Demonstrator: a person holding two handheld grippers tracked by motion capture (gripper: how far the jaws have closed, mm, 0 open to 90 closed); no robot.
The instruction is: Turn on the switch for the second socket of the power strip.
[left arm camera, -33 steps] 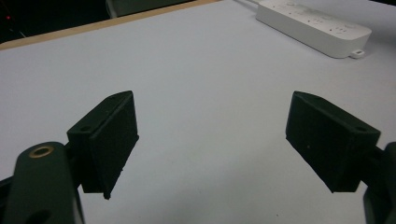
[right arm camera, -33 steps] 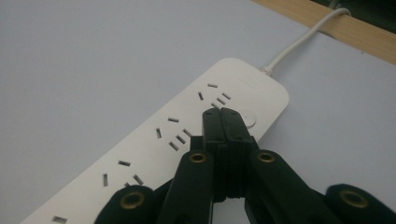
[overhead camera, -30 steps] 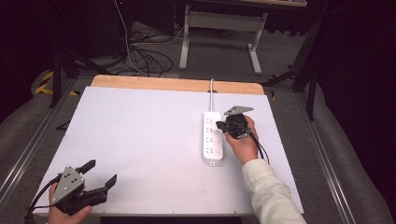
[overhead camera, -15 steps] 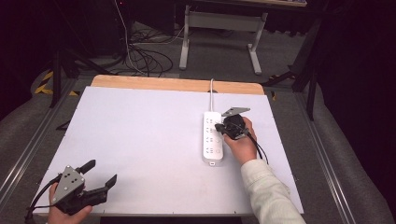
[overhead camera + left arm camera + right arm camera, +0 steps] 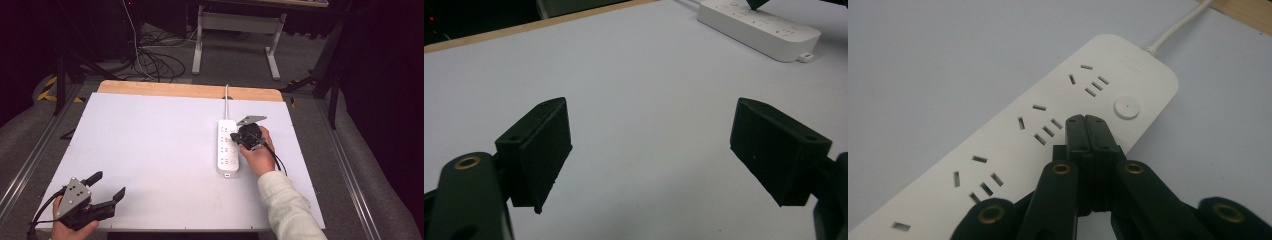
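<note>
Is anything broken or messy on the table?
Nothing stands out. The white power strip lies flat and whole on the table, its sockets bare and its cord running off the far edge. The right gripper hovers shut over it, near the round button. The left gripper waits open at the near corner.

Nothing legible anywhere. The white power strip (image 5: 1048, 130) carries a faint embossed mark at its cable end, toward the upper right of the right gripper view, just above the round button (image 5: 1126, 108), but it is too small and pale to make out. No label, number or sign shows on the counter (image 5: 150, 150).
</note>
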